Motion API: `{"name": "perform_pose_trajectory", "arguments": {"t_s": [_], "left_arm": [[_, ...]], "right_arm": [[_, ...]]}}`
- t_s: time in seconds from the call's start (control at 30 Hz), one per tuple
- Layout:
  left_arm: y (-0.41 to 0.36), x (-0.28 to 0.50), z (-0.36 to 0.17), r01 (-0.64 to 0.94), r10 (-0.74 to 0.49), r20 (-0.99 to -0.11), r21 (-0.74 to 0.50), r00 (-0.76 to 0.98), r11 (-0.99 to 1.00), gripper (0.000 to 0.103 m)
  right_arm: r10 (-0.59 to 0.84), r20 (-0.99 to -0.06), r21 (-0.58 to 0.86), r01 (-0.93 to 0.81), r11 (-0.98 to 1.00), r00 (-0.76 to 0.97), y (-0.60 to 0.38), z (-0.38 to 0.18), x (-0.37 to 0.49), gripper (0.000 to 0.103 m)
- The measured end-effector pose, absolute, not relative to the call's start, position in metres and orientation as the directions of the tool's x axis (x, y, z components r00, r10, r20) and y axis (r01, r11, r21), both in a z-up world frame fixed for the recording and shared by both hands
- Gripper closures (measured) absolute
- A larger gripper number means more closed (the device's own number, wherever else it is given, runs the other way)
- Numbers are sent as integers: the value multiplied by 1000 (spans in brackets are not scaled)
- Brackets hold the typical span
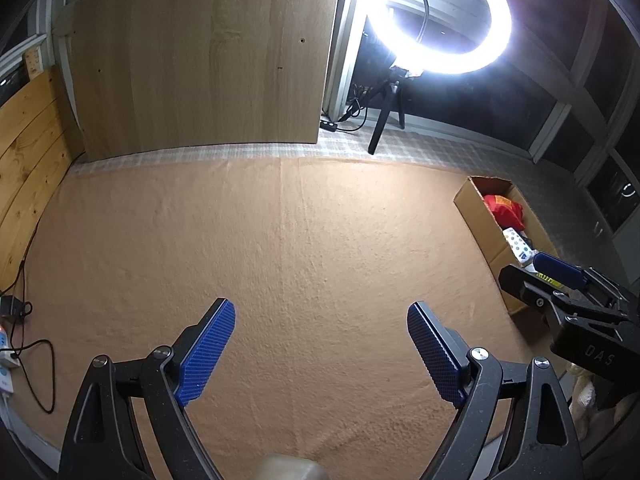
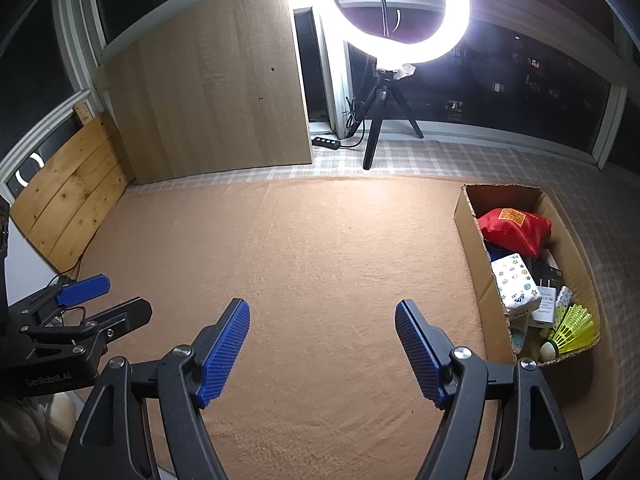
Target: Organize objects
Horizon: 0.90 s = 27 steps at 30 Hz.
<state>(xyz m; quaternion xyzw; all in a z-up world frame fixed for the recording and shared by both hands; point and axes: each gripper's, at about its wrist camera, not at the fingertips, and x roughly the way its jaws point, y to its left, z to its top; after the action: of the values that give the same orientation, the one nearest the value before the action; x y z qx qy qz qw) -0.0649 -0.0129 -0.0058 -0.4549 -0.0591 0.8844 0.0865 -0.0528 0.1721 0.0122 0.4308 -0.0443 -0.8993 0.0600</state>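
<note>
Blanket (image 2: pixel 320 264): the tan spread I work over lies bare; nothing loose is left on it that I can see, so I judge the sorting is near its end or done.
Cardboard box (image 2: pixel 466 224): it sits at the blanket's right edge, top open. Its long axis runs from near my right side away toward the ring light (image 2: pixel 400 12), and the near end is the fuller one.
Red pouch (image 2: pixel 514 226): it lies at the far end of the box, slumped, with its printed label facing up.
Tissue pack (image 2: pixel 516 284): mid-box, tilted against the left wall.
Shuttlecock (image 2: pixel 570 330): in the near corner, on its side, cork toward me and yellow skirt pointing away to the right.
Left gripper (image 1: pixel 320 354): my jaws stand wide apart with nothing between them, angled down at the blanket.
Right gripper (image 2: pixel 322 354): jaws apart too, empty, just left of the box.
Doing it well: I should check the blanket edges for strays before any reach, and enter the box from above, clear of its walls.
</note>
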Motion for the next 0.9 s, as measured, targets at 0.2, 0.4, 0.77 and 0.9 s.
{"name": "perform_pose_trajectory", "arguments": {"t_s": [0.2,0.4,0.77,0.9], "left_arm": [[-14,-69,-5,-95,202,-794,-181,-573,-979,12],[-15,-73,-8,-91,201,-799,-182,-567,-979,12],[-16,-76,-12,-86,197,-804,-181,-561,-980,12],[-17,-76,-12,-86,197,-804,-180,-561,-980,12]], "right_arm": [[-144,-776,128,70,-989,-614,171,10,-59,31],[-141,-781,123,72,-990,-609,168,8,-63,31],[-144,-786,128,70,-989,-601,166,6,-66,31],[-145,-789,131,68,-989,-597,166,4,-67,31]]}}
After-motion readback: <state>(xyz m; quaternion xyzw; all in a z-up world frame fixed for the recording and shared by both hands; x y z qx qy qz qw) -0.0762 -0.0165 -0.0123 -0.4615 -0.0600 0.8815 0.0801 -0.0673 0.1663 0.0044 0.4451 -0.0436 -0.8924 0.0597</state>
